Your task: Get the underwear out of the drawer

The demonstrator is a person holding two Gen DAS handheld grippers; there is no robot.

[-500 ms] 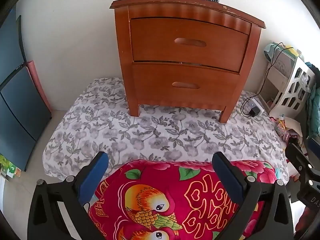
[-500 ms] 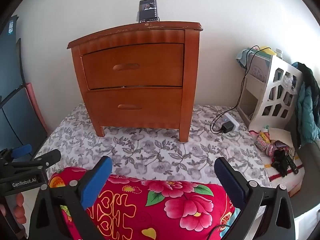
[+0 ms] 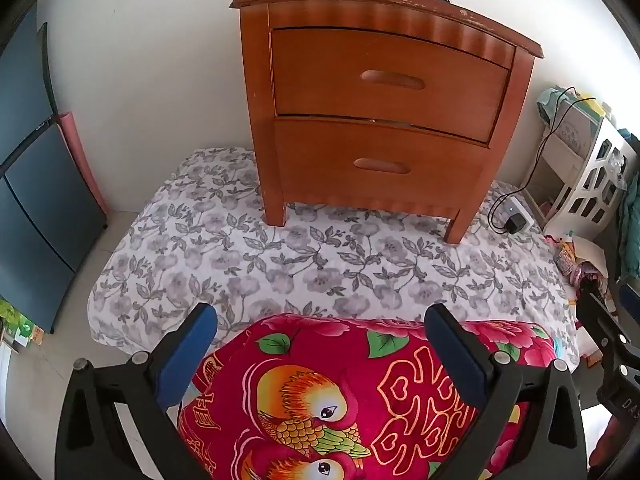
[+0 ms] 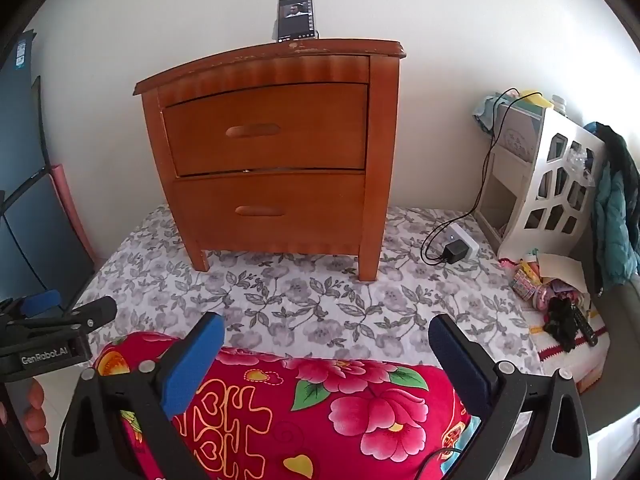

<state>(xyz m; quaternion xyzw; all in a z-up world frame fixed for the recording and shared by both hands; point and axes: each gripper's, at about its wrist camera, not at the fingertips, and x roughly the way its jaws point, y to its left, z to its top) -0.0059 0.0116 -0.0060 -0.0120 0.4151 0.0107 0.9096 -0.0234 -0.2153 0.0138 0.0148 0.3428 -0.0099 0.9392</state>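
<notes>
A brown wooden nightstand (image 3: 384, 104) (image 4: 272, 152) stands on a grey floral sheet. Its top drawer (image 3: 390, 80) (image 4: 266, 130) and bottom drawer (image 3: 380, 166) (image 4: 272, 210) both sit closed, each with an oval recessed handle. No underwear shows. My left gripper (image 3: 320, 344) hangs open over a red floral pillow, well short of the nightstand. My right gripper (image 4: 326, 348) is open too, nothing between its blue pads, also above the pillow. The left gripper (image 4: 52, 312) appears at the left edge of the right wrist view.
A phone (image 4: 295, 18) leans on the nightstand top. The red pillow (image 3: 360, 396) (image 4: 312, 408) lies in front. A charger and cable (image 4: 454, 252) lie right of the nightstand, beside a white cut-out shelf (image 4: 556, 184). Clutter (image 4: 560, 304) sits at the right; dark panels (image 3: 28, 184) at left.
Both views sit slightly closer to the nightstand, which looks a little larger. Both grippers remain open.
</notes>
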